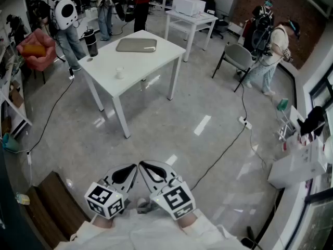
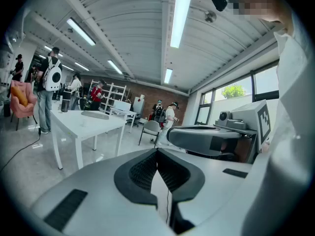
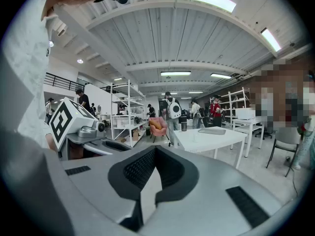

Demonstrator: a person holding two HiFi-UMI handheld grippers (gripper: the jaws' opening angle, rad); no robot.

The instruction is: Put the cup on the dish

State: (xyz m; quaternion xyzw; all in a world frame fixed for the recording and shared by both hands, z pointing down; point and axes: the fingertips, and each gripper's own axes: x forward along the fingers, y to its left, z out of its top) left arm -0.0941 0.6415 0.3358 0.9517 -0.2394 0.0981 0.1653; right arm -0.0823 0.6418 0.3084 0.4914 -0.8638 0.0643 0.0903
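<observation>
A small white cup (image 1: pixel 119 73) stands on the white table (image 1: pixel 156 61) across the room, near its front left side. The flat grey dish (image 1: pixel 136 45) lies further back on the same table. My left gripper (image 1: pixel 135 166) and right gripper (image 1: pixel 141 164) are held close to my body, far from the table, tips almost touching each other. Both are shut with nothing between the jaws. In the left gripper view the jaws (image 2: pixel 157 150) meet, and the table (image 2: pixel 93 127) with the dish (image 2: pixel 96 114) is distant. The right gripper view shows its shut gripper (image 3: pixel 155 149) and the dish (image 3: pixel 211 131).
A black tumbler (image 1: pixel 91 42) stands at the table's left corner. A grey chair (image 1: pixel 238 56), a second white table (image 1: pixel 191 19) and several people stand around the room. Cables (image 1: pixel 229 145) run over the floor between me and the table. A pink armchair (image 1: pixel 35 48) is at the left.
</observation>
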